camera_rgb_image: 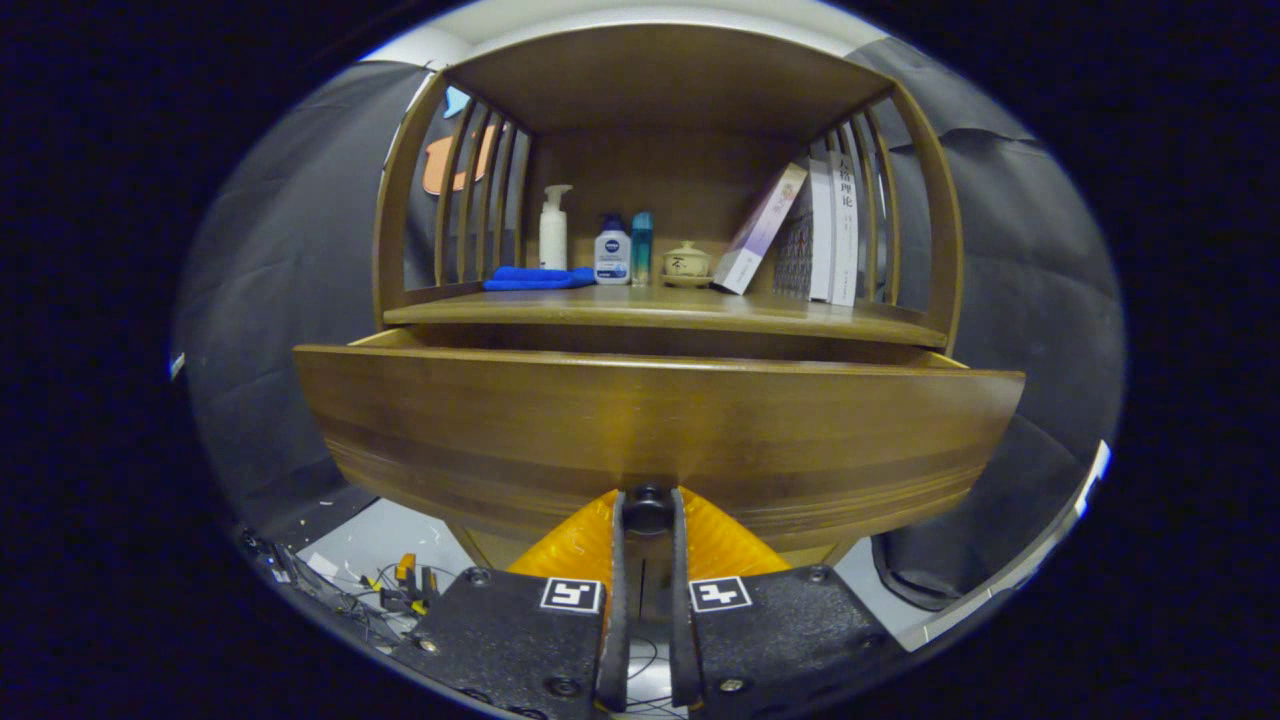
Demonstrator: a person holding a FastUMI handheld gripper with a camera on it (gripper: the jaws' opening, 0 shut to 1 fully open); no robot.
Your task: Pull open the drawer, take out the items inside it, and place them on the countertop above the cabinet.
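The wooden drawer front [660, 430] spans the view just ahead of me, pulled out from under the countertop [660, 312] of the cabinet. Its small dark knob [648, 508] sits at the lower middle of the front. My gripper [648, 512] is shut on that knob, one finger pressing on each side of it. The drawer's inside is hidden behind its front panel.
On the countertop stand a white pump bottle [553, 228], a folded blue cloth [538, 278], two small bottles [624, 250], a lidded ceramic cup [686, 262] and leaning books [812, 232]. Slatted wooden sides flank the shelf. Cables [400, 585] lie on the floor, lower left.
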